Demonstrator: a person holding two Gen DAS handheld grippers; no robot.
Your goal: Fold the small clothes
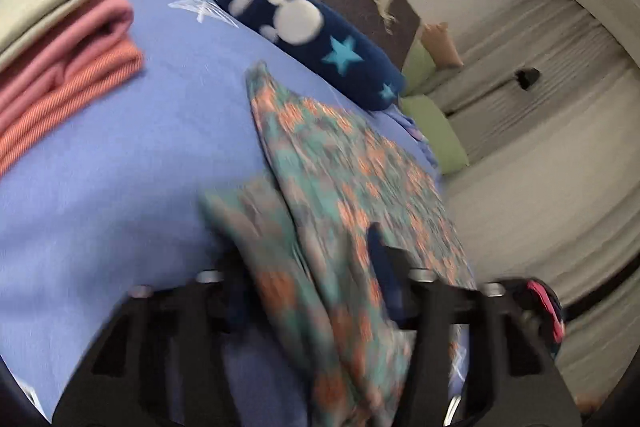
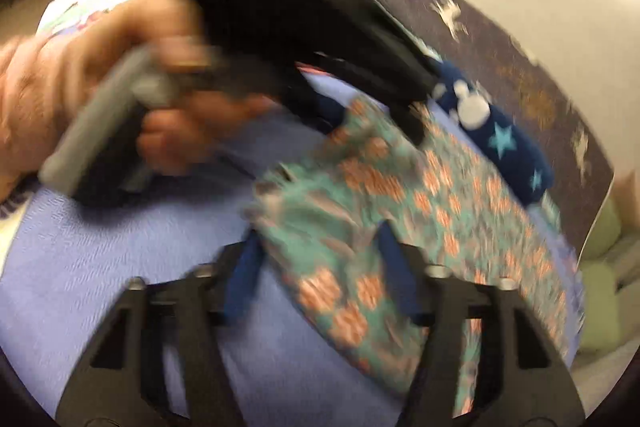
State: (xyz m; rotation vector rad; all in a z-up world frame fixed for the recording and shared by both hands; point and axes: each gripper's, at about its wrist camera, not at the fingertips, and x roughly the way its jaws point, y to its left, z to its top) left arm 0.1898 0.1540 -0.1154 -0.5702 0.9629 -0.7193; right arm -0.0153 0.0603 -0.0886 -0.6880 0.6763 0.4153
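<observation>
Floral garment (image 1: pixel 352 195) lies on my periwinkle bedsheet (image 1: pixel 132 167), both views blurred.
My left gripper (image 1: pixel 310 291) and right gripper (image 2: pixel 320 275) have fingers spread around its folds, nothing pinched; folded stack (image 1: pixel 60 63) rests well apart, navy star-print roll (image 1: pixel 304 27) just beyond the garment.

Bedroom — bedsheet (image 1: pixel 120 147), pillow (image 1: pixel 304 27), folded clothes (image 1: pixel 60 39)

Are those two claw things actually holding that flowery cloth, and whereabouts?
The frames are too blurred to tell. Each gripper's fingers straddle an edge of the teal, orange-flowered garment, but neither looks closed.
</observation>
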